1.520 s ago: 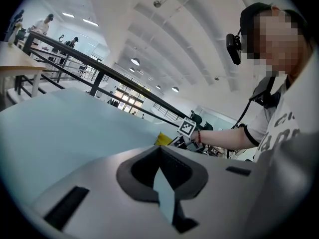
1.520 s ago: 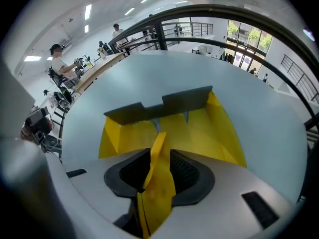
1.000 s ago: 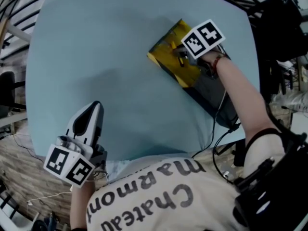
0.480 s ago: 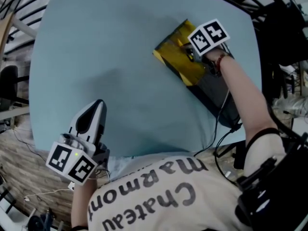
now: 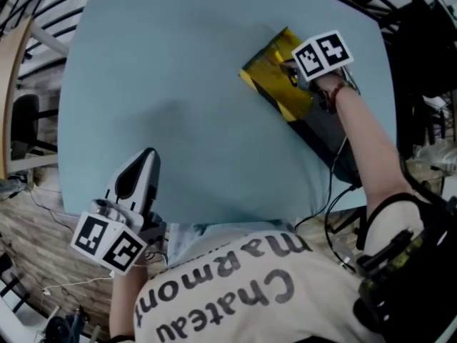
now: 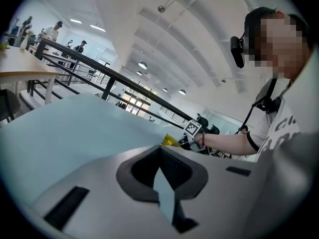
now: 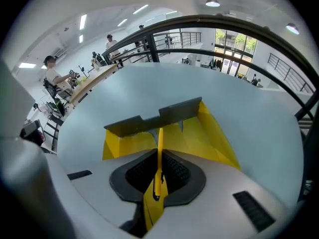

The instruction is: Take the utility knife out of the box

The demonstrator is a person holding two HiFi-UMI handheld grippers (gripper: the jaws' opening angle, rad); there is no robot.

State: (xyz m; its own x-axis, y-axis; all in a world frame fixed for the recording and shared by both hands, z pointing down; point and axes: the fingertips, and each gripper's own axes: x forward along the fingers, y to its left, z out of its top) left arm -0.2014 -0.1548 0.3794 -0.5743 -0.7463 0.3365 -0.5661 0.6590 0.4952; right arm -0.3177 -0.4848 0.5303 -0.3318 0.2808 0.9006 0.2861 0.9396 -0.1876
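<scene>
Right gripper [image 5: 291, 70]: fingers were closed on a yellow flap [image 7: 160, 151] of the yellow-and-black box [image 5: 273, 86], upper right on the blue surface [image 5: 186, 106]. Left gripper [image 6: 159, 157]: fingers were together, nothing held, lower left. The utility knife was not seen and was judged to be inside the box, so removal was not yet done.

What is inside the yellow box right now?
Only bare yellow inner walls show in the box. The right gripper, shut on a thin yellow strip, covers the box's near end.
</scene>
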